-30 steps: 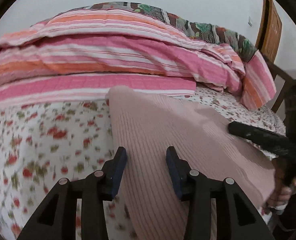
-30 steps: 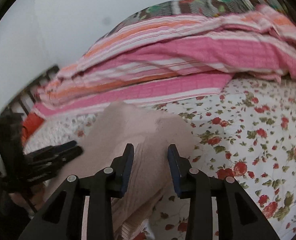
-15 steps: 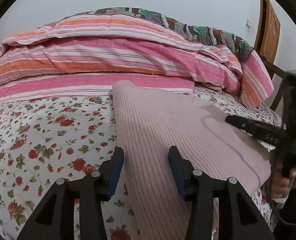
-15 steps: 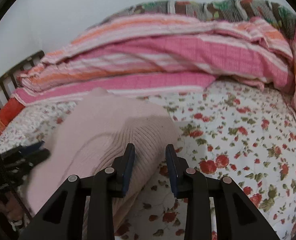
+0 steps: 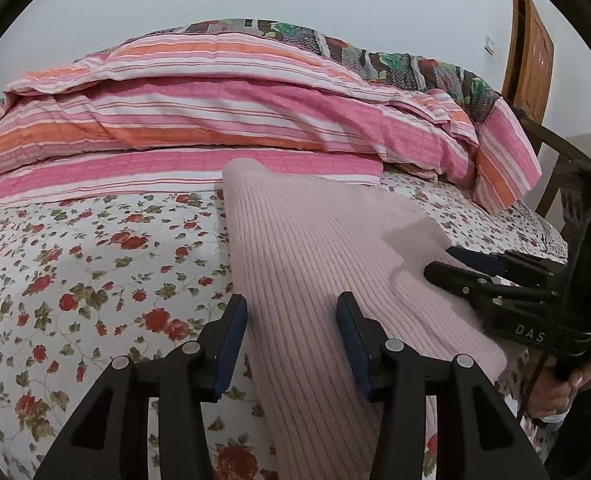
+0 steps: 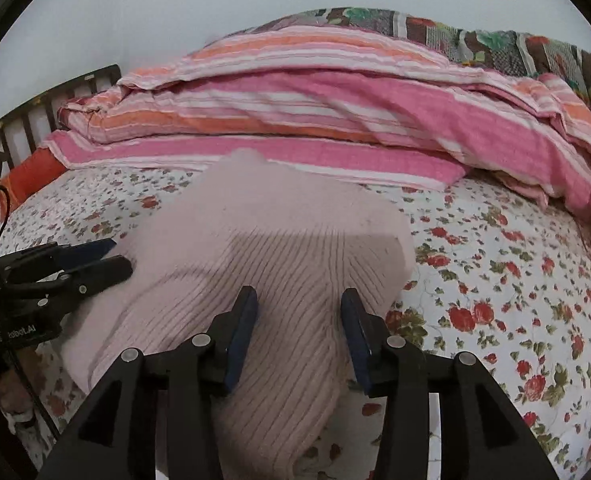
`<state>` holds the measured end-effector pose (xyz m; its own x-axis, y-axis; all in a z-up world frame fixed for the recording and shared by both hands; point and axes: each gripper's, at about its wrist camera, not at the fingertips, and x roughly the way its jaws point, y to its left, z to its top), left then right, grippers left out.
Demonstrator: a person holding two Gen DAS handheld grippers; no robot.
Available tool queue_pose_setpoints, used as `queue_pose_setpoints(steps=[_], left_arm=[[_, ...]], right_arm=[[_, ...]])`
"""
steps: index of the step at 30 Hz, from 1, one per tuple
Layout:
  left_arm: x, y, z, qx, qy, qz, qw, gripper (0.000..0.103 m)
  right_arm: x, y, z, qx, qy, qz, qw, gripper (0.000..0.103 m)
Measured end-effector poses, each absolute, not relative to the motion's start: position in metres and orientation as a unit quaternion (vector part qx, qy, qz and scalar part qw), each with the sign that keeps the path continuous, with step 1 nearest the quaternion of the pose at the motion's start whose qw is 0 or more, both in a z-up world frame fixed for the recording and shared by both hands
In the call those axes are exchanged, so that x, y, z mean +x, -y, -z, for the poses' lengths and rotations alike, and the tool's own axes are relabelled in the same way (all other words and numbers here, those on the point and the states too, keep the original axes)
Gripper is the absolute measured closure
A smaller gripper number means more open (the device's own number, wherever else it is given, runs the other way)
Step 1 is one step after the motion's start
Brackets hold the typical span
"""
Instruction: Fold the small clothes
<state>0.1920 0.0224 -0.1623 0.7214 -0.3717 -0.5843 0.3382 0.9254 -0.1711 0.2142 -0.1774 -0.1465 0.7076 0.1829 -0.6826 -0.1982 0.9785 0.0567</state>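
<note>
Both claws hover wide open, empty: left gripper [image 5: 291, 336], right gripper [image 6: 297, 328]. Pink ribbed sweater [image 5: 315, 248] lies flat on the floral bedsheet [image 5: 95, 264], stretching toward twelve o'clock. Folding seems unstarted; next, pinch an edge.

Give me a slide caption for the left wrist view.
Open left hand-held gripper above a pink ribbed knit on the floral bedsheet; right hand-held gripper alongside.

Left tool [image 5: 291, 336] open, fingers spread; right tool [image 6: 299, 330] open too, both low, angled toward each other.
</note>
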Motion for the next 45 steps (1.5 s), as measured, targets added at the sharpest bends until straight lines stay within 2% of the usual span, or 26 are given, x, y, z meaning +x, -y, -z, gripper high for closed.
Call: queue_pose_setpoints(steps=[10, 21, 45], left_arm=[[0.1865, -0.0241, 0.1636, -0.025, -0.320, 0.205, 0.925, 0.057], [0.1880, -0.0257, 0.1670, -0.026, -0.315, 0.196, 0.928, 0.048], [0.1834, -0.0213, 0.1667, -0.008, -0.304, 0.187, 0.934, 0.048]], right_arm=[[0.2118, 0.1798, 0.1510, -0.020, -0.366, -0.113, 0.923, 0.061], [0.2078, 0.1783, 0.1536, -0.025, -0.354, -0.110, 0.928, 0.060], [0.2071, 0.1794, 0.1538, -0.025, -0.353, -0.110, 0.929, 0.059]])
